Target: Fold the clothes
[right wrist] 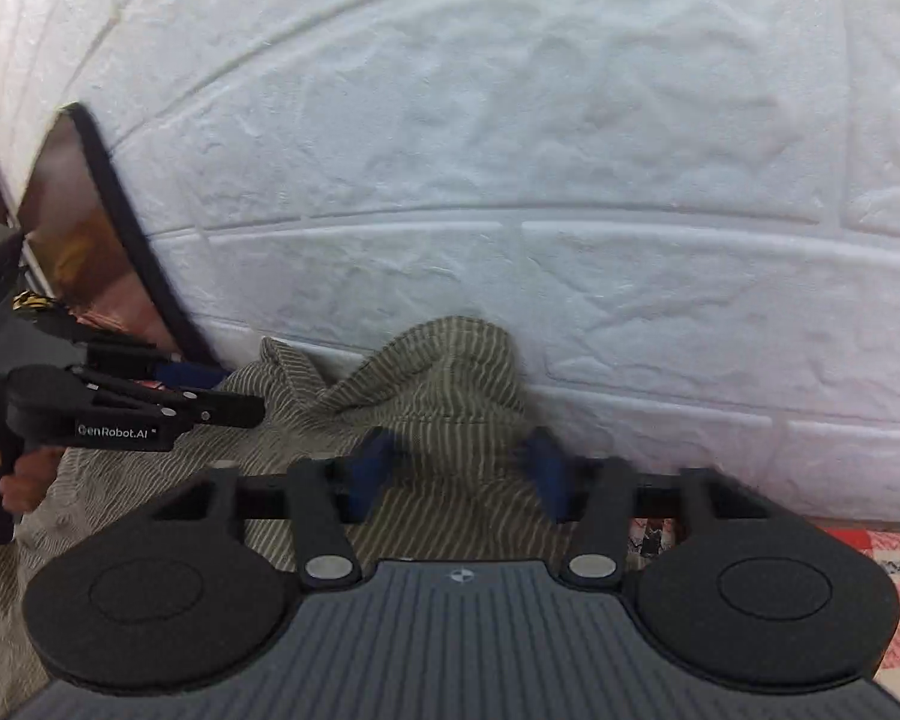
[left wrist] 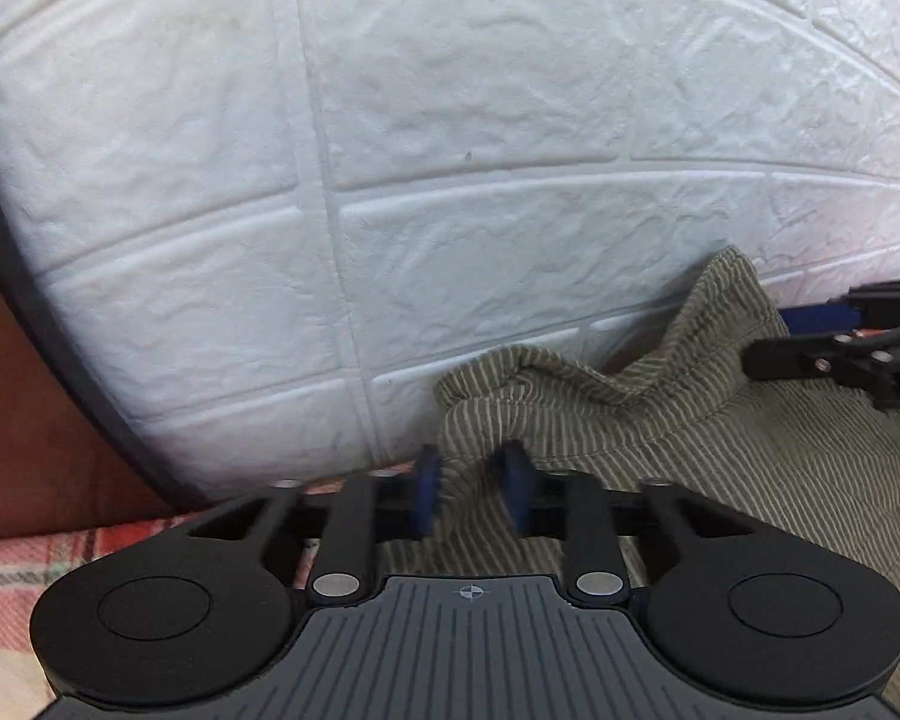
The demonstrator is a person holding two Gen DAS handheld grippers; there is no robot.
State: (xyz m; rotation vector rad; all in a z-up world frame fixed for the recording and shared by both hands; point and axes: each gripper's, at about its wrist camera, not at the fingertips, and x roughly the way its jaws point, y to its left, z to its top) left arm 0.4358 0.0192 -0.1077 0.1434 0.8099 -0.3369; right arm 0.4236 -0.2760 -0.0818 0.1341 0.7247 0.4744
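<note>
The olive, pale-striped ribbed cloth garment (left wrist: 660, 450) lies bunched against the white brick-patterned wall (left wrist: 450, 150), its far edge running crosswise between both grippers, the left gripper (left wrist: 471, 489) and right gripper (right wrist: 459, 474) each pinching a fold of it.

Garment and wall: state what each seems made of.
Garment: soft woven cloth, likely cotton, matte; fine olive-and-cream stripes, limp folds, stitched hem.
Wall: white embossed brick-pattern panel, perhaps foam or plaster; crinkled, slightly glossy faces with grooved joints.
</note>
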